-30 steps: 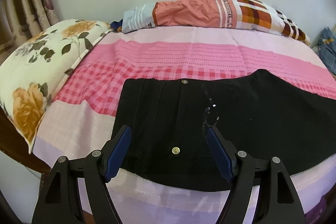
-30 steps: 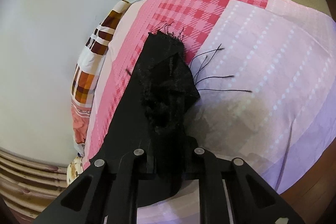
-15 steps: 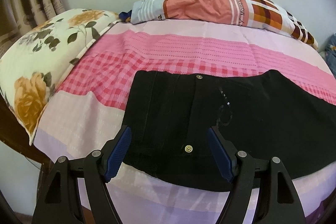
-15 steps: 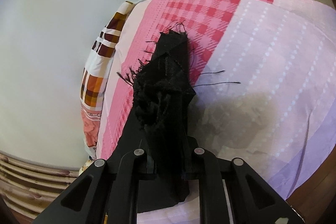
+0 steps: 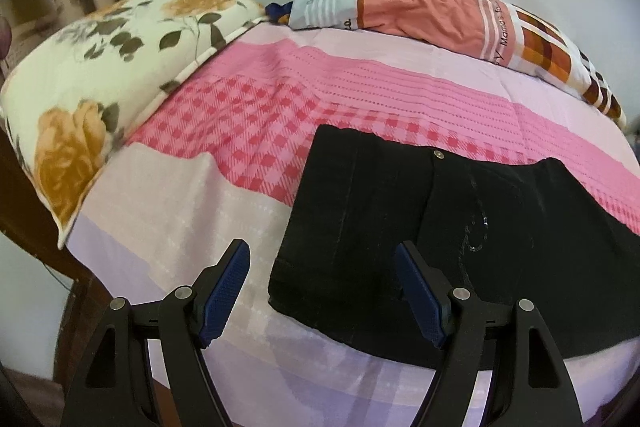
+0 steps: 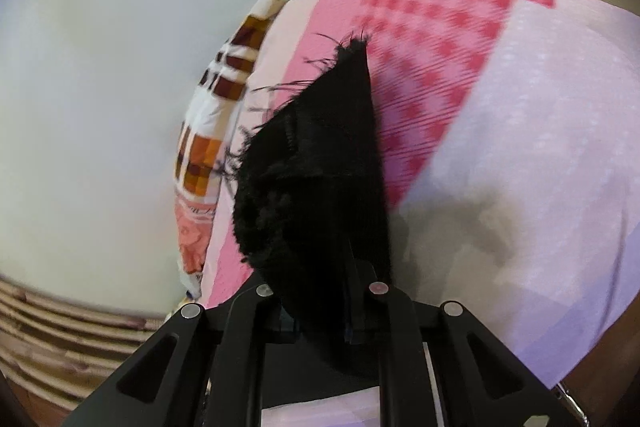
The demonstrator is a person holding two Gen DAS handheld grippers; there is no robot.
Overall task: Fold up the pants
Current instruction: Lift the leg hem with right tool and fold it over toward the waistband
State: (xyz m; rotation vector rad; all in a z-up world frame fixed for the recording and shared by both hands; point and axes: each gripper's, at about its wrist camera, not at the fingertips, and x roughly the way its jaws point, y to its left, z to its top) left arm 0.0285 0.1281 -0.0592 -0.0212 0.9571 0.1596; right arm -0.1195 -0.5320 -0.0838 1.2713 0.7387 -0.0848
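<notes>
Right hand-held gripper [image 6: 320,307], frayed pants [image 6: 316,187] hem clamped.

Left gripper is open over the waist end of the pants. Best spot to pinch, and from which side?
Probably the near waistband corner of the pants, approached from the bed's front edge. There the edge lies flat, thick and exposed on the sheet, and already sits between the left gripper's open fingers.

Left claw [image 5: 322,291]: black arms, blue ribbed pads, silver screws. Right claw [image 6: 320,303]: black, silver screws.
</notes>
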